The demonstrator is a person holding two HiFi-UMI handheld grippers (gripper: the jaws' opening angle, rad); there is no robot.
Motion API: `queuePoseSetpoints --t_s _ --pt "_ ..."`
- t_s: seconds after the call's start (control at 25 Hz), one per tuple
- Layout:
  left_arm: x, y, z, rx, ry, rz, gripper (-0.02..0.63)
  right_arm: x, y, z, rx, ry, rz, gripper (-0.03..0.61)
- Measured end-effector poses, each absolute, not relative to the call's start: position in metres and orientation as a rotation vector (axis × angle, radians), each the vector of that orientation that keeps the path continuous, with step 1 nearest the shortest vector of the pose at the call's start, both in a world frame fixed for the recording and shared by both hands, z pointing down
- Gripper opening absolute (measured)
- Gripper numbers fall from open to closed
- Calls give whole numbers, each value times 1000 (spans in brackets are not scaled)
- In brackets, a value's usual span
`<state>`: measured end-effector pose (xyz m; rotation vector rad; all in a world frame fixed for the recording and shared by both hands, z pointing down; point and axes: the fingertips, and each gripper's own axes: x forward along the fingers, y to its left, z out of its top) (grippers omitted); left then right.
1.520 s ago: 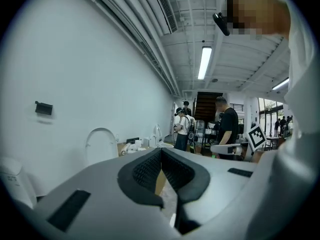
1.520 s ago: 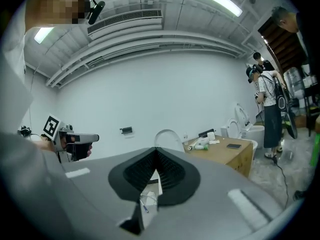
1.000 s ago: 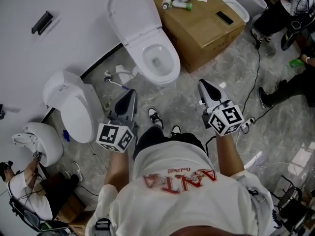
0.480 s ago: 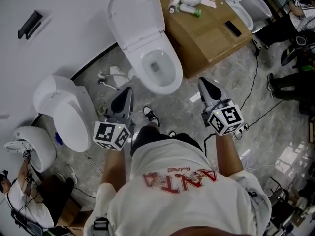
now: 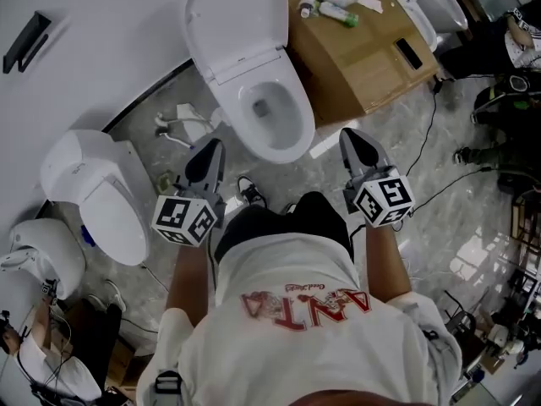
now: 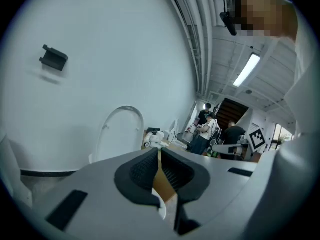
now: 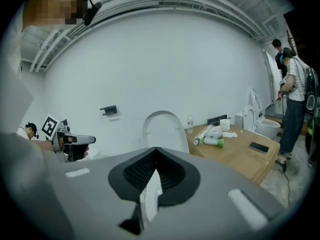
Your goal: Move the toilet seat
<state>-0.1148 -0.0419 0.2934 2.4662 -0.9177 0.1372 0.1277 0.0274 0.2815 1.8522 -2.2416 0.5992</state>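
Above a grey stone floor, a person aims the left gripper and right gripper, fingers pressed together and empty, at a white toilet whose toilet seat stands raised against the wall.

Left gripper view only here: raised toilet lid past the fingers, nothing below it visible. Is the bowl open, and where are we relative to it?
Observer: Head view shows the bowl open under the raised lid.
Operator: Touching it?
Observer: No, the left gripper hangs beside the bowl's front, clear of the rim.
Operator: Right side?
Observer: The right gripper is off the bowl's other side, fingers shut, empty.
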Motion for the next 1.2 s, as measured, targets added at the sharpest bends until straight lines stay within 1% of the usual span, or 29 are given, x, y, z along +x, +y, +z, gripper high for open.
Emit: queuePoseSetpoints --t_s 0.12,0.44,0.52,0.6,0.64,0.76,0.84,0.92,0.96,1.08,1.2 --pt "-114 -43 304 2431 -892 97 12 133 20 305 1825 -2203 656 3" --pt "-112 -42 365 2251 -1021 156 12 150 -17 390 1634 -2203 823 14" --pt "-108 -44 387 2179 -1067 150 22 162 -23 420 1603 -2184 878 49" --pt "-101 -44 413 2102 -1090 147 105 176 -24 455 1570 -2157 947 83" --pt "-97 -42 429 2061 -1094 156 115 183 -23 475 1549 -2140 981 93" --pt "-86 -35 482 1943 -1101 213 140 196 -16 537 1482 -2073 1086 128" --pt "-80 -33 518 1875 -1110 251 149 201 -11 579 1440 -2028 1144 170" --pt "-75 -29 557 1806 -1122 285 152 204 -8 620 1399 -1980 1174 194" --pt "-73 -27 576 1774 -1127 302 155 204 -6 640 1384 -1957 1190 219" --pt "-70 -21 634 1698 -1125 359 166 202 -2 693 1363 -1903 1247 254" --pt "-67 -10 687 1628 -1107 408 187 200 6 737 1345 -1845 1294 272"
